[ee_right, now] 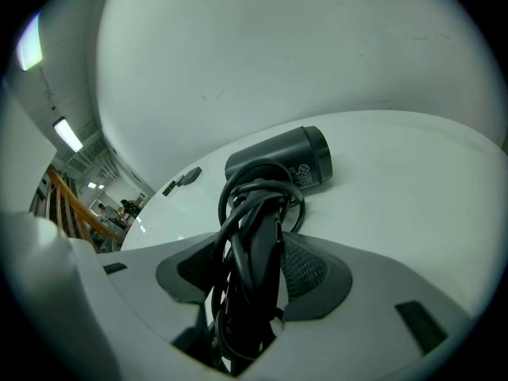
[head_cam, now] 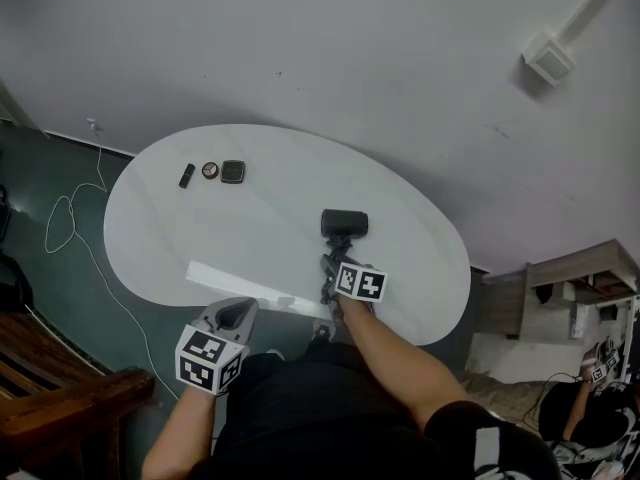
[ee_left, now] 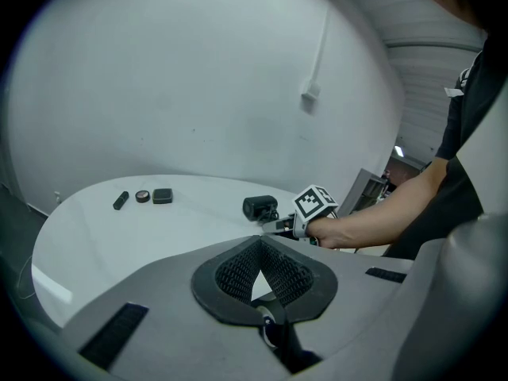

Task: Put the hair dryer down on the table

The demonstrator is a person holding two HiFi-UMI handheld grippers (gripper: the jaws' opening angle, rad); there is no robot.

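Black hair dryer [ee_right: 282,161] handle lengthwise in right gripper [ee_right: 252,252].

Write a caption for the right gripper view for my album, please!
Right tongs grip the hair dryer by its handle, cord looped round it, over the white table.

Head view barely shows the hair dryer [head_cam: 344,223]: just the barrel, since the handle's buried under the right gripper [head_cam: 331,265] and its marker cube. In the right gripper view the handle and the wrapped cord [ee_right: 230,221] run off the bottom edge, and the label [ee_right: 305,173] on the barrel is way too small to read. The three little dark things [head_cam: 209,171] at the upper left of the table [head_cam: 150,238]? Can't tell what they are. The wooden furniture [head_cam: 60,393] at lower left is chopped by the frame.
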